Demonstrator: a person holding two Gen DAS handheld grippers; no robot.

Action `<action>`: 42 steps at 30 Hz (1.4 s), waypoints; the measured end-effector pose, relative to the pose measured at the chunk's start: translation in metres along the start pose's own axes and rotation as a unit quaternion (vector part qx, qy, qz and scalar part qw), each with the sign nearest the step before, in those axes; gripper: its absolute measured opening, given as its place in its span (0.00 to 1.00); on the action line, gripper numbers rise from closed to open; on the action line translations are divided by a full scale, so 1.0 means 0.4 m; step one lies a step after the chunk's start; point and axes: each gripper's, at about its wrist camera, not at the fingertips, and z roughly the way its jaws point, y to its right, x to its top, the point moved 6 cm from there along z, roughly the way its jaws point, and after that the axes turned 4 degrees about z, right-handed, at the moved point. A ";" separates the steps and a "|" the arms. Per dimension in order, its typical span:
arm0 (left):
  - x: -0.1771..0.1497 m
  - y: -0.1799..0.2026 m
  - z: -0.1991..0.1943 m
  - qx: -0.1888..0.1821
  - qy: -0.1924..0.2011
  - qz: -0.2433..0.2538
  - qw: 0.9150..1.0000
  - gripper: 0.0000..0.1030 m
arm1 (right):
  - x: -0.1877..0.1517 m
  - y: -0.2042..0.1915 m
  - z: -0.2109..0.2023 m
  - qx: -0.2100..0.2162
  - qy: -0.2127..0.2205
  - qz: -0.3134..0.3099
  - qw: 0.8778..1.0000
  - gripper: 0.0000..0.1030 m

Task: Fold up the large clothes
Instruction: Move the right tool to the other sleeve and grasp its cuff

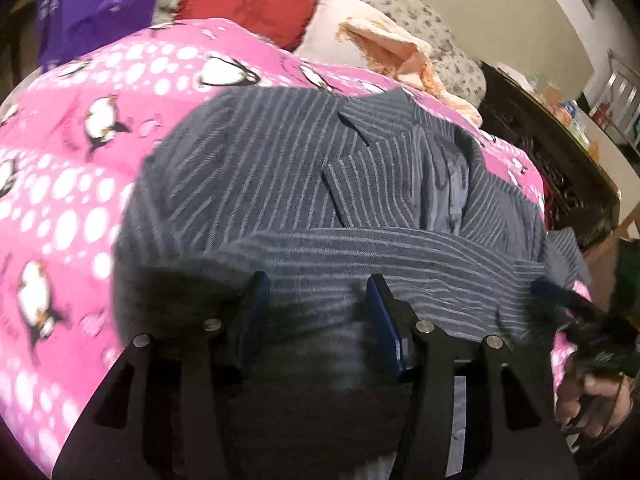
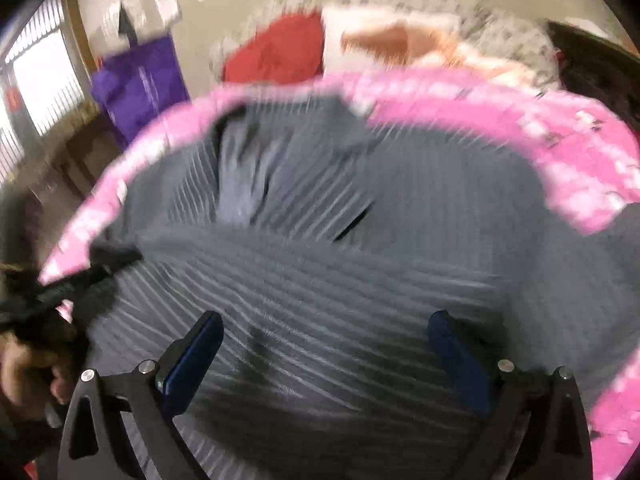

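Observation:
A large grey striped shirt (image 1: 280, 168) lies spread on a pink penguin-print blanket (image 1: 68, 152), collar toward the far side. A sleeve is folded across its near part. My left gripper (image 1: 316, 284) is open, its jaws apart just above the folded sleeve, holding nothing. My right gripper (image 2: 324, 328) is open wide above the shirt (image 2: 360, 208), empty; that view is motion-blurred. Each gripper shows at the edge of the other's view, the right one (image 1: 576, 312) and the left one (image 2: 72, 280).
Beyond the blanket (image 2: 560, 136) lie a red pillow (image 1: 256, 4), a peach cloth (image 1: 384, 44) and a floral cover (image 1: 408, 4). A purple bag (image 2: 140, 84) stands at the left. A dark wooden bed frame (image 1: 560, 172) runs along the right.

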 end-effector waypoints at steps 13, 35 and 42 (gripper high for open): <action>-0.105 0.028 -0.021 -0.002 0.022 0.063 0.998 0.75 | -0.070 0.753 -0.415 -0.186 0.090 0.304 0.930 0.98; -0.104 0.026 -0.009 -0.019 0.020 0.052 0.998 0.77 | -0.037 1.047 -0.363 -0.031 0.175 0.447 0.877 0.43; -0.103 0.036 -0.001 -0.002 0.014 0.064 0.998 0.78 | 0.003 0.969 -0.487 -0.055 0.200 0.386 0.899 0.06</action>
